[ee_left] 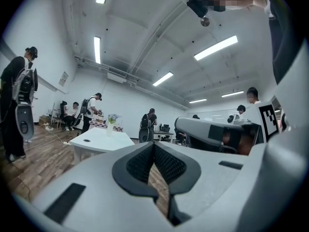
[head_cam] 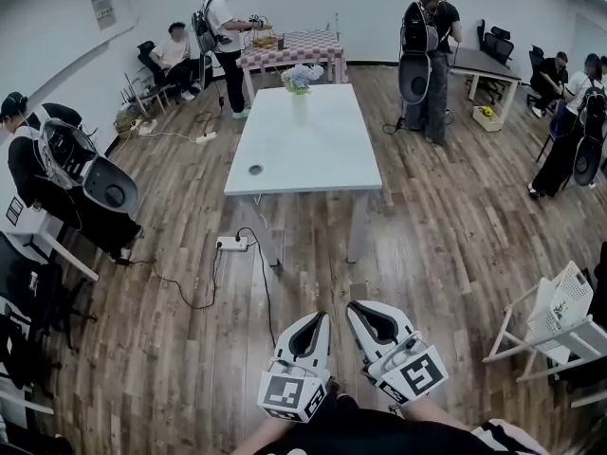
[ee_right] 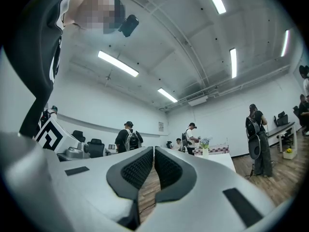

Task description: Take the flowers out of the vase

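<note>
A pale vase with light blue and white flowers stands at the far end of a long white table. Both grippers hang low over the wooden floor, well short of the table's near end. My left gripper and right gripper sit side by side, both shut with nothing between the jaws. In the left gripper view the pads of the left gripper meet, and the flowers are small and far off. In the right gripper view the right gripper is likewise closed, with the flowers distant.
A power strip and cables lie on the floor before the table's near legs. A white rack stands at right. People with backpacks stand near a checked-cloth table and a desk. A person is at left.
</note>
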